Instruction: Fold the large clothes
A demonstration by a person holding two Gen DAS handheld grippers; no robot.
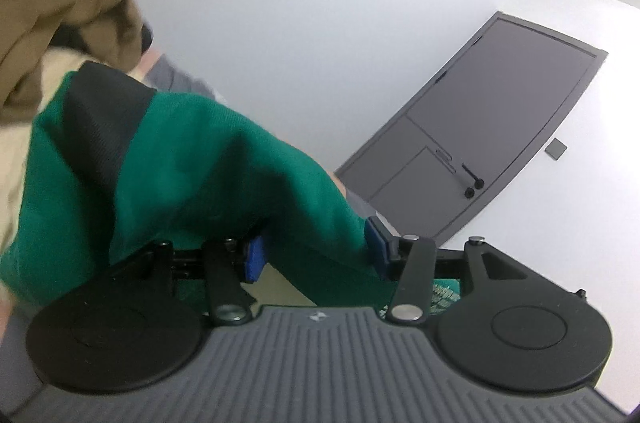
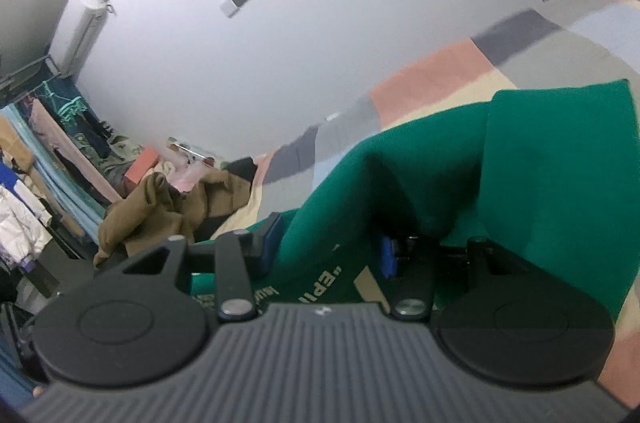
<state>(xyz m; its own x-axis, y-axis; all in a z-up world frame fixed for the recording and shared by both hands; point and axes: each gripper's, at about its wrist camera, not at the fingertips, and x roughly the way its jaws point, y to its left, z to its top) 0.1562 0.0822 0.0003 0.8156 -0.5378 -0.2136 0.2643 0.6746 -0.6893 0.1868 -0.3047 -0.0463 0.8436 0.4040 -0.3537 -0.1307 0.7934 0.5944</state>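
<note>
Draping between both parted pairs of blue pads, the green knit garment (image 1: pixel 192 159) lies over the patchwork bedspread (image 2: pixel 432 71); left gripper (image 1: pixel 316 251) and right gripper (image 2: pixel 328 247) stand open, unclamped.

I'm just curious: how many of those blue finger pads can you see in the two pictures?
4. Left gripper: one pad left of the green garment, one right. Right gripper: pads and either side too.

A bed (image 2: pixel 440 71) is covered by a patchwork blanket; a green garment (image 2: pixel 540 163) and brown clothes (image 2: pixel 160 211) are laid on it.
</note>
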